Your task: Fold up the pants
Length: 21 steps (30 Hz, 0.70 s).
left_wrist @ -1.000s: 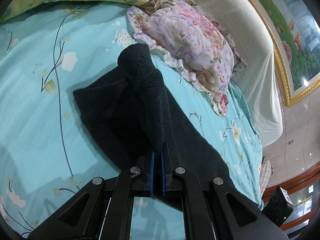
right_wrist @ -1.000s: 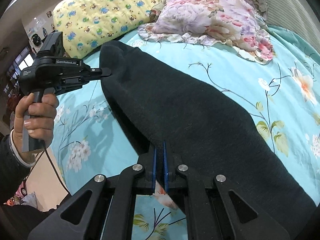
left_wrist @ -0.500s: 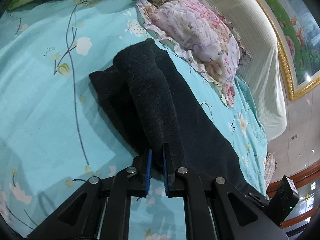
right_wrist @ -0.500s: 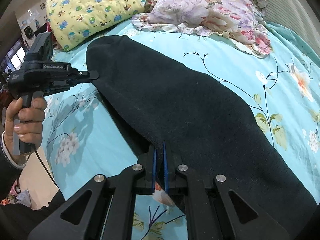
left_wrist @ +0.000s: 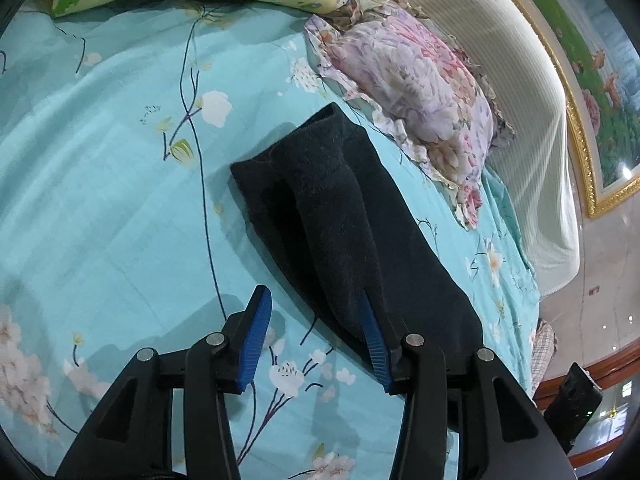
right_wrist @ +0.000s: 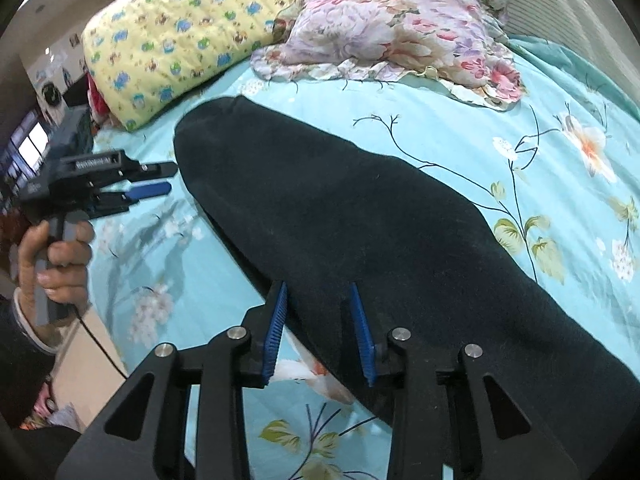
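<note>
A bed (right_wrist: pixel 460 128) under a turquoise floral sheet fills both views. At its far end lie a yellow patterned pillow (right_wrist: pixel 176 40) on the left and a pink floral pillow (right_wrist: pixel 392 36) on the right. The black pants (right_wrist: pixel 380 232) lie folded lengthwise on the sheet, running from near right to far left, stopping short of the pillows. The right claw (right_wrist: pixel 318 334) stands apart, straddling the pants' near edge. The left claw (left_wrist: pixel 316 340) is spread wide, its right finger touching the fabric.
</note>
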Tool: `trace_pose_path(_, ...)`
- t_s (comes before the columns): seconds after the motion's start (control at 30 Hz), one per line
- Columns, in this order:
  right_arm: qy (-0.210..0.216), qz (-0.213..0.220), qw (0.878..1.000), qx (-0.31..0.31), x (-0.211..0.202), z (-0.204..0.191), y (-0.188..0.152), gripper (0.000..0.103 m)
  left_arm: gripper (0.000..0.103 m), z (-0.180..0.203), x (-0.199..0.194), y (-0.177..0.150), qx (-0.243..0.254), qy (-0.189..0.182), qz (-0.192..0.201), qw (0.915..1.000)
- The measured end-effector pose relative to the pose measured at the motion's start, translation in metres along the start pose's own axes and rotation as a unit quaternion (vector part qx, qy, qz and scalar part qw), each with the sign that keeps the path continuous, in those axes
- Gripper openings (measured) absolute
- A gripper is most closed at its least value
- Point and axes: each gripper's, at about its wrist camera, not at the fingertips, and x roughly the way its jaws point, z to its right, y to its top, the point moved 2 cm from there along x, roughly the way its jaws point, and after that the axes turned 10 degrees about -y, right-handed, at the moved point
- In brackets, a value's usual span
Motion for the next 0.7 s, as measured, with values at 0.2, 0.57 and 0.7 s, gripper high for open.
trace_pose_path(0.2, 0.032, 0.015, 0.999, 0.038, -0.013, 0.008, 0.004, 0.035, 0.054, -0.002, 0.001, 0.003, -0.009, 0.004, -0.001, 1.0000)
trace_pose_path(0.57, 0.038, 0.026, 0.991, 0.123, -0.006, 0.050, 0.028, 0.035, 0.056, -0.003, 0.009, 0.019, -0.009, 0.018, -0.008, 0.9998)
trace_pose_path(0.7, 0.045, 0.033, 0.986, 0.160, 0.006, 0.076, 0.052, 0.035, 0.056, -0.008, 0.017, 0.027, -0.007, 0.030, -0.014, 0.9994)
